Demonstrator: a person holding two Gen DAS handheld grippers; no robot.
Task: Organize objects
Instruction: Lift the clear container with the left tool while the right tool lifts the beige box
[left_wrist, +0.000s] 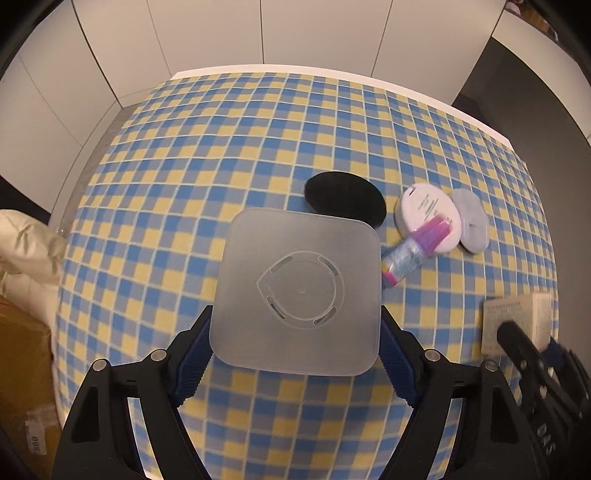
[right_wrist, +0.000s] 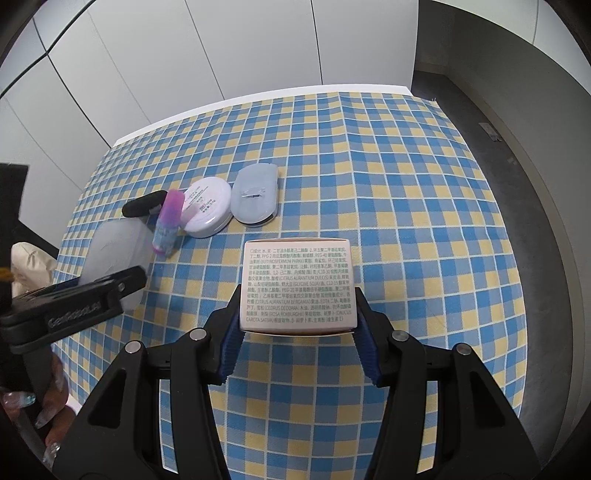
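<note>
The frosted square container (left_wrist: 297, 291) sat clamped between the blue pads of your left gripper (left_wrist: 295, 354), held over the checked tablecloth (left_wrist: 184, 166) at that view's 6 o'clock; its near edge hid the fingertips, and from the right wrist view only a pale blur of it (right_wrist: 114, 251) showed behind the left gripper's black finger.

Your right gripper (right_wrist: 297, 339) was closed on one cream carton (right_wrist: 298, 284) printed with small text, too fine to read in full. In the left wrist view that carton (left_wrist: 517, 321) was partly cut off at 3 o'clock.

Loose on the cloth you had four things — one black oval pad (left_wrist: 343, 201), half covered by the container; one white round compact (right_wrist: 207, 210); one small bottle with a pink cap (right_wrist: 168, 225), lying against the compact and blurred; one pale translucent case (right_wrist: 256, 194) just beside the compact at its 3 o'clock.

At 9 o'clock in the left wrist view one brown box (left_wrist: 22, 369) was cut off by the frame.
</note>
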